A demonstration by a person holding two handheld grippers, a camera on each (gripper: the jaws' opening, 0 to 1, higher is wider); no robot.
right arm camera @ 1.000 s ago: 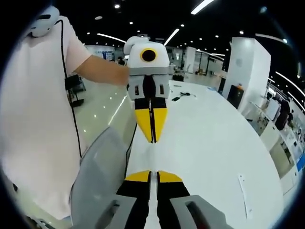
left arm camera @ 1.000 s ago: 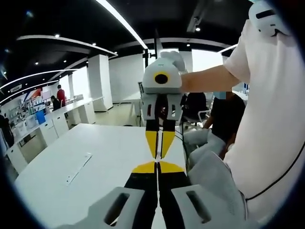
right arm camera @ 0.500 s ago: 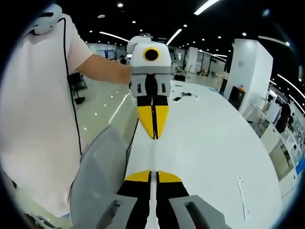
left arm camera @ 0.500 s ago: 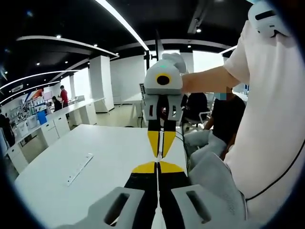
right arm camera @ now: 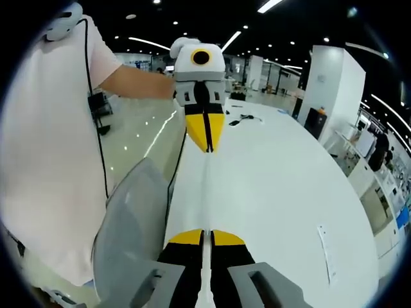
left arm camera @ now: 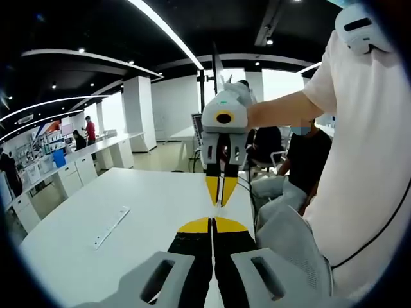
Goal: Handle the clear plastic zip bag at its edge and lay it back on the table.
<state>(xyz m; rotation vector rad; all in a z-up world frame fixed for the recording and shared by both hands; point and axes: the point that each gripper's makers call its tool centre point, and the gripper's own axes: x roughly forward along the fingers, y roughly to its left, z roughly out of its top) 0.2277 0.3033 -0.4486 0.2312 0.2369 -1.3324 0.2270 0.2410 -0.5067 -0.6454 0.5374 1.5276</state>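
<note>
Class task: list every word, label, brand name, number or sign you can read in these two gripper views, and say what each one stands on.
No text can be read in either view.
The flat white strip on the table may carry print, but it is too small and blurred to read.
The grippers, left gripper and right gripper, show no lettering, only yellow and black jaws.

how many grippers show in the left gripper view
2: the left hand-held gripper rising from the bottom, jaws shut, and the right hand-held gripper facing it above the white table, also shut.
</note>
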